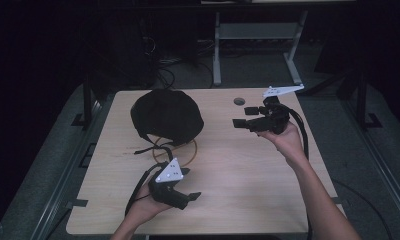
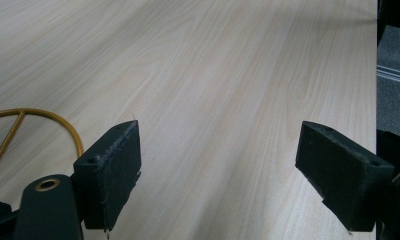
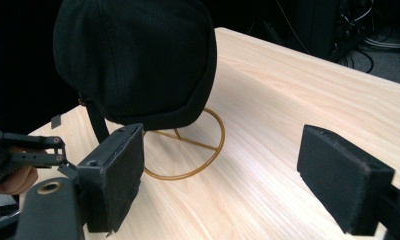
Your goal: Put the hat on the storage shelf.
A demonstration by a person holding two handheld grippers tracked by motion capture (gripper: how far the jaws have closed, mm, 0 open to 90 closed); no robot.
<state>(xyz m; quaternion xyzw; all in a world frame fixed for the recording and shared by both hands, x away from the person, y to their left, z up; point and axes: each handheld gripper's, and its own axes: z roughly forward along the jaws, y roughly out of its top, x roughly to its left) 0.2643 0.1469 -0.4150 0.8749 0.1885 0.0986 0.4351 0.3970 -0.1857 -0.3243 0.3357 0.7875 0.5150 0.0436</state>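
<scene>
High view looks down on the surface (image 1: 238, 165); both tongs views skim it closely, sharing the gold ring (image 3: 208, 150).

From my high view the room is dim, nearly black around the lit desk (image 1: 248, 165). Light falls from above, giving the wood a soft, even tone without glare. The black cap (image 3: 133, 55) beyond my right claw (image 3: 220, 175) swallows detail. Both claw views are sharp on the wood grain, softer at the jaws.
</scene>
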